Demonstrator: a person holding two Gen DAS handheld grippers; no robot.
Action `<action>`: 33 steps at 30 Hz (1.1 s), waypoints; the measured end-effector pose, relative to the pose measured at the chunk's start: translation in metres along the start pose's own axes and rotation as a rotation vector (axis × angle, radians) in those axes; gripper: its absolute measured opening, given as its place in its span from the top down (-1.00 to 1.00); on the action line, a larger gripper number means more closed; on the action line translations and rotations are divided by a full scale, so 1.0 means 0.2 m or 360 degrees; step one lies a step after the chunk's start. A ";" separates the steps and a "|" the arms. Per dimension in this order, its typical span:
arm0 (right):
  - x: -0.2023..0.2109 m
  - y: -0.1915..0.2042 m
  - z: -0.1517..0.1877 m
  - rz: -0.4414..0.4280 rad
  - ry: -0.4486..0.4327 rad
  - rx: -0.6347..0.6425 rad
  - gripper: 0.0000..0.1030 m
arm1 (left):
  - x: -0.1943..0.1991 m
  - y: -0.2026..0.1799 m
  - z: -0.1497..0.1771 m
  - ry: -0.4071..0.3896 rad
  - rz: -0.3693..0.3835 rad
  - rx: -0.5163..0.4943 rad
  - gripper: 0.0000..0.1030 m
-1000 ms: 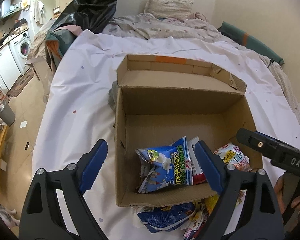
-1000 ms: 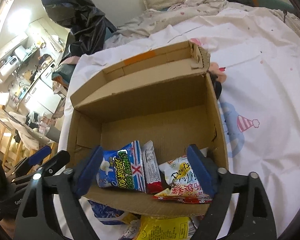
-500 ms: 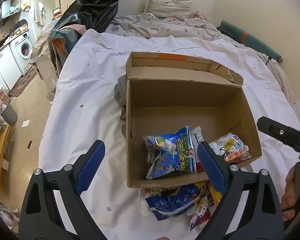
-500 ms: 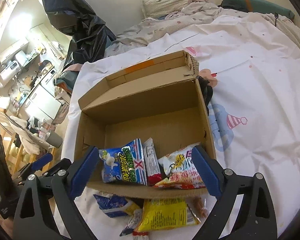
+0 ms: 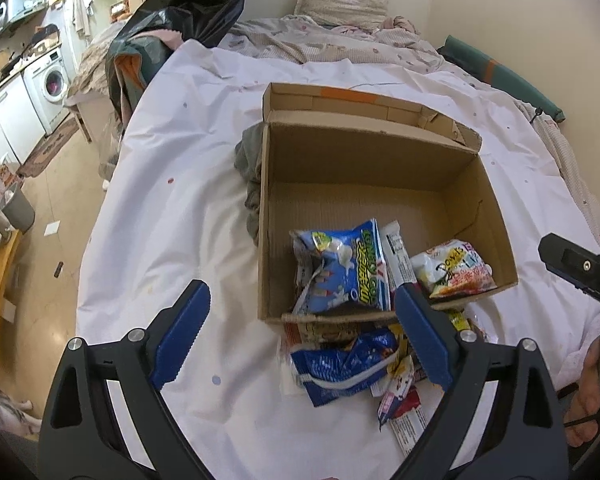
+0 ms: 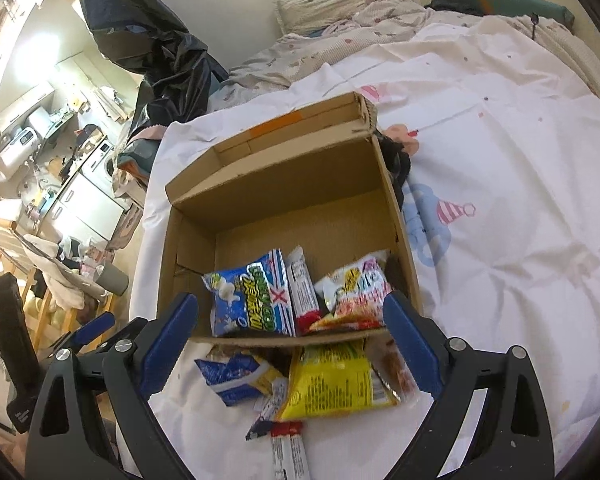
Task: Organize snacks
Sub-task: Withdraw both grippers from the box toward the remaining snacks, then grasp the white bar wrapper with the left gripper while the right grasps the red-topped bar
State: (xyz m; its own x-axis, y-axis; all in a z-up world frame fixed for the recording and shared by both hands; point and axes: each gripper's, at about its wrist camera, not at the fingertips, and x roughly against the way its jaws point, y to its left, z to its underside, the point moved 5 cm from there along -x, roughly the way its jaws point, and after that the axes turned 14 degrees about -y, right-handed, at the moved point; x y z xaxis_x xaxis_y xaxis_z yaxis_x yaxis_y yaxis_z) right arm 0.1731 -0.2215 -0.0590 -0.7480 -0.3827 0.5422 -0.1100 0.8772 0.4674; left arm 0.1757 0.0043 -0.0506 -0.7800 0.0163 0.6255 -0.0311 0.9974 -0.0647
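Your jaws stand wide on both sides, with nothing between them. In the left wrist view, your left gripper (image 5: 302, 336) hangs over the white sheet (image 5: 172, 208) of the bed, just short of the cardboard box (image 5: 466, 184), which sits open with its flap folded back on the far side. Inside, at the near wall, lie a blue snack bag (image 5: 342, 268), a slim white bar (image 5: 398, 254) and a white-and-red packet (image 5: 456, 270); the far half of the box floor is bare. Outside the near wall, a loose pile (image 5: 352, 368) of packets waits on the sheet.

In the right wrist view, your right gripper (image 6: 290, 344) hovers above that pile: a yellow packet (image 6: 332, 380), a crumpled blue bag (image 6: 232, 372) and red-ended bars (image 6: 288, 446). Judging by this, you are partway through: three packets are boxed, and at least as many are left to pick up.
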 end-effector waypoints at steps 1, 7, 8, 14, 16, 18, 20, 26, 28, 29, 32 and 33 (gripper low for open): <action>0.00 0.00 0.01 0.0004 0.0008 -0.0003 -0.87 | 0.00 0.00 0.01 0.0008 0.0001 0.0009 -0.78; 0.06 -0.05 0.07 0.0070 0.0020 -0.0017 -0.87 | 0.03 -0.01 0.07 0.0044 0.0020 0.0022 -0.78; 0.07 -0.06 0.08 0.0084 0.0022 -0.0023 -0.87 | 0.03 -0.01 0.08 0.0046 0.0017 0.0018 -0.78; 0.08 -0.18 0.14 0.0162 0.0070 -0.0089 -0.87 | 0.00 0.00 0.16 0.0130 -0.0004 0.0084 -0.78; 0.08 -0.23 0.16 0.0194 0.0083 -0.0091 -0.86 | -0.03 -0.02 0.22 0.0208 0.0009 0.0106 -0.78; 0.09 -0.28 0.18 0.0235 0.0106 -0.0098 -0.86 | -0.07 -0.06 0.28 0.0286 0.0037 0.0121 -0.75; 0.09 -0.30 0.19 0.0256 0.0122 -0.0109 -0.86 | -0.10 -0.13 0.35 0.0376 0.0092 0.0107 -0.70; 0.11 -0.35 0.20 0.0291 0.0131 -0.0121 -0.86 | -0.20 -0.33 0.53 0.0561 0.0207 -0.0095 -0.14; 0.10 -0.34 0.20 0.0287 0.0133 -0.0127 -0.86 | -0.24 -0.38 0.57 0.0591 0.0190 -0.0191 0.19; 0.10 -0.34 0.20 0.0285 0.0136 -0.0125 -0.86 | -0.25 -0.40 0.59 0.0602 0.0210 -0.0220 0.20; 0.09 -0.34 0.21 0.0294 0.0148 -0.0102 -0.87 | -0.26 -0.44 0.61 0.0602 0.0224 -0.0293 0.23; 0.08 -0.34 0.21 0.0296 0.0152 -0.0099 -0.87 | -0.27 -0.45 0.62 0.0610 0.0230 -0.0305 0.43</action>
State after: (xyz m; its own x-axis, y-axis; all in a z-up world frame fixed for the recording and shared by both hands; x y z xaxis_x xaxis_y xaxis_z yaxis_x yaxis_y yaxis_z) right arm 0.1406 -0.2756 -0.1107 -0.6860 -0.2445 0.6853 0.0668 0.9167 0.3940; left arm 0.1429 -0.0951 -0.1745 -0.4788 0.1453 0.8658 0.2057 0.9773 -0.0503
